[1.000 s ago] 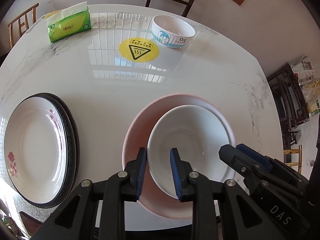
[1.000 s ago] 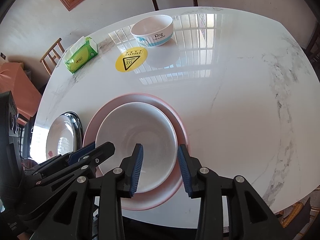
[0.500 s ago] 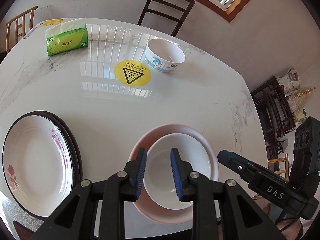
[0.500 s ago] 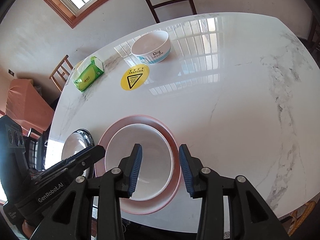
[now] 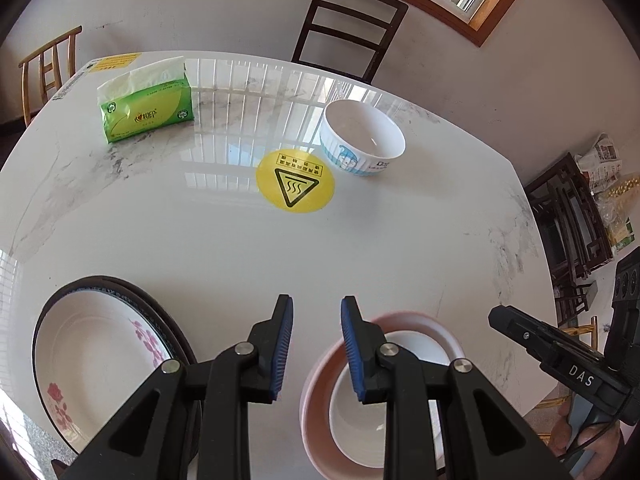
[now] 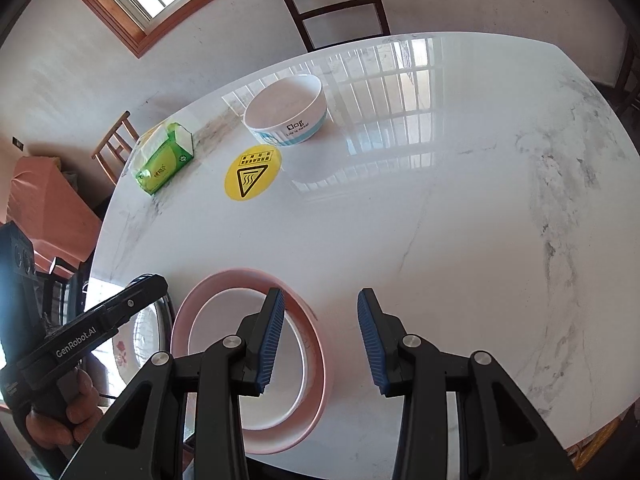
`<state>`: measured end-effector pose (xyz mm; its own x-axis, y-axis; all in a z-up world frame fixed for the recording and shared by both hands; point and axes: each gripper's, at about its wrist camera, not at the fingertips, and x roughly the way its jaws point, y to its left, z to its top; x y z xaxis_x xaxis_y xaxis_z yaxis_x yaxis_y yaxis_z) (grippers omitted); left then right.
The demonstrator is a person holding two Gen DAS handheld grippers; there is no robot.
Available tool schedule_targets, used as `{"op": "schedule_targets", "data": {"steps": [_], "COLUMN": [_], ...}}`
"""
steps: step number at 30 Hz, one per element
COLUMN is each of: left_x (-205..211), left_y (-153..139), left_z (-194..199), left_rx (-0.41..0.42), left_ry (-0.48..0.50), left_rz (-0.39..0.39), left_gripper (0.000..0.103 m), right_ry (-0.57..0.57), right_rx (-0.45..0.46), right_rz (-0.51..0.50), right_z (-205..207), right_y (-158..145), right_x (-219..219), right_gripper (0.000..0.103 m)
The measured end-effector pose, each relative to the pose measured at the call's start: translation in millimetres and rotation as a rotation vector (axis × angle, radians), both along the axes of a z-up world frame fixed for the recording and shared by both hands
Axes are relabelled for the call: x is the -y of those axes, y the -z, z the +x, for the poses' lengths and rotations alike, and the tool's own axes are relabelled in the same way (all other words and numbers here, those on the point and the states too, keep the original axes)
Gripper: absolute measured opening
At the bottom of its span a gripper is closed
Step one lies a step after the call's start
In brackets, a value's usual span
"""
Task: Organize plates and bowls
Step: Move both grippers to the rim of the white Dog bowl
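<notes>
A white bowl [image 5: 354, 432] [image 6: 216, 316] sits nested in a pink bowl [image 5: 314, 408] [image 6: 230, 274] near the table's front edge. To their left a white flowered plate [image 5: 96, 360] [image 6: 132, 340] lies on a dark-rimmed plate. A blue-and-white bowl [image 5: 362, 138] [image 6: 286, 110] stands apart at the far side. My left gripper [image 5: 316, 344] hovers open above bare table, just left of the nested bowls. My right gripper [image 6: 322, 336] is open too, over the pink bowl's right rim, holding nothing. Each gripper also shows in the other's view, the right gripper [image 5: 560, 356] and the left gripper [image 6: 100, 324].
The white marble table [image 5: 200, 248] [image 6: 440, 220] carries a yellow warning sticker [image 5: 295, 181] [image 6: 253, 172] and a green tissue pack [image 5: 146, 110] [image 6: 164, 160]. Chairs stand beyond the far edge and at the left. A person's hand grips each gripper's handle.
Both grippers have drawn back and risen from the nested bowls. The left fingers, earlier around the white bowl's rim, now stand clear of it. The bowls stay in place.
</notes>
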<state>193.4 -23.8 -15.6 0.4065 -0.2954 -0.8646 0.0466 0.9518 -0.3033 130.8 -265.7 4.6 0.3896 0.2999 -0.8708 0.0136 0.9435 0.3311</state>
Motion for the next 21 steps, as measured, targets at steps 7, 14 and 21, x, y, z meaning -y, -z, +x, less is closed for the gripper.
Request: {"op": "schedule_targets", "data": {"steps": [7,14,21], "left_x": [-6.7,-7.6,-1.6], "left_y": [-3.0,5.9,18.8], "left_z": [44.6,90.5,126.3], "left_rx": [0.011,-0.022,-0.033], "left_ry": [-0.026,-0.054,-0.036], "left_rz": [0.005,0.011,-0.014], "left_gripper": [0.025,0.025,0.025], "right_ry": [-0.019,-0.057,-0.071], "right_rx": [0.010,-0.010,-0.017], "right_rz": [-0.014,-0.056,-0.060], "right_z": [37.6,80.8,124.3], "right_y": [-4.3,-0.9,5.2], "right_x": [12.5,15.6,15.6], "right_gripper": [0.037,0.037,0.037]}}
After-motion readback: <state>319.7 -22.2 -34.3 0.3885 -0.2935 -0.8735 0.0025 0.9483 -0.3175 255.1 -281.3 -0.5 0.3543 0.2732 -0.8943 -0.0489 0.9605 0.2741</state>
